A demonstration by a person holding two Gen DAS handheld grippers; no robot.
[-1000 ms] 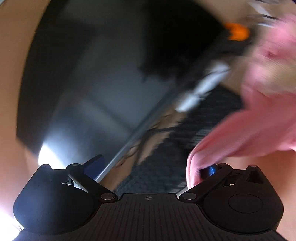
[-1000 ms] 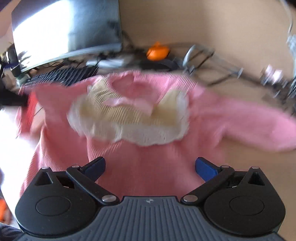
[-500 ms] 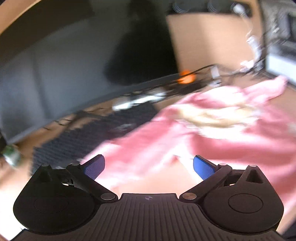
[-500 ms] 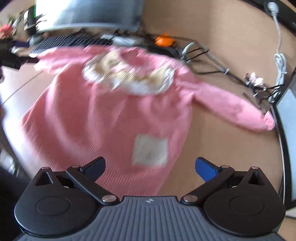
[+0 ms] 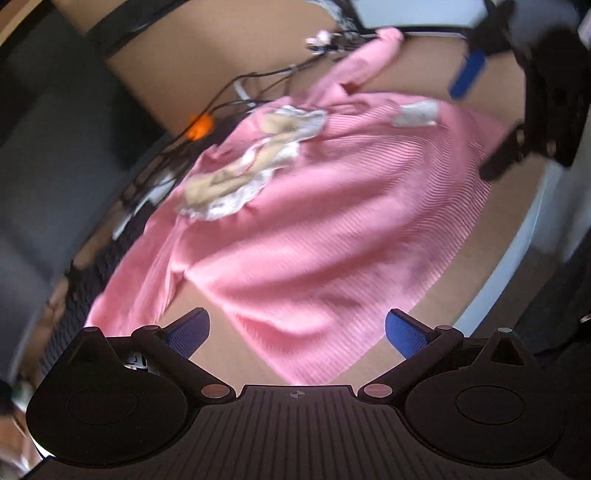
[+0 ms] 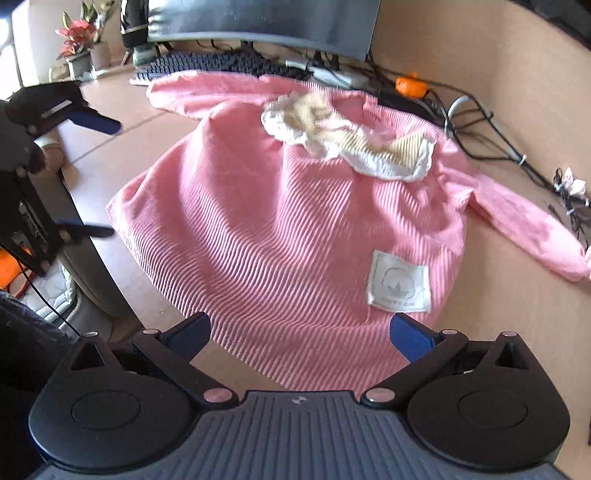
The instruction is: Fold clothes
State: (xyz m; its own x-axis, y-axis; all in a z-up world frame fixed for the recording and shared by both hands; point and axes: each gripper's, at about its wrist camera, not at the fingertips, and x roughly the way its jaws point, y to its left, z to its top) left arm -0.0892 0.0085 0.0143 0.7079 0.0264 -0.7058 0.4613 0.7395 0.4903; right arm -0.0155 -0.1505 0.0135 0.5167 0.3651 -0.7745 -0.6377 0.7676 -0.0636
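Note:
A pink ribbed top (image 6: pixel 295 221) with a cream frilled collar (image 6: pixel 347 136) and a white label patch (image 6: pixel 400 282) lies spread flat on the tan desk (image 6: pixel 498 314), both sleeves out to the sides. It also shows in the left wrist view (image 5: pixel 332 221). My left gripper (image 5: pixel 295 332) is open and empty above the top's left hem corner. My right gripper (image 6: pixel 299 332) is open and empty above the bottom hem. The left gripper also shows in the right wrist view (image 6: pixel 92 177), at the left of the desk. The right gripper shows in the left wrist view (image 5: pixel 480 122), at the far right.
A monitor (image 6: pixel 258 22) and a dark keyboard (image 6: pixel 207 62) stand behind the top. Cables (image 6: pixel 480 122), an orange object (image 6: pixel 410 85) and a potted plant (image 6: pixel 77 48) sit at the back of the desk. The desk's front edge (image 6: pixel 92 266) curves at the left.
My left gripper let go of the pink sleeve and swung round over the top. Both grippers pulled back, so the whole top lies spread on the desk.

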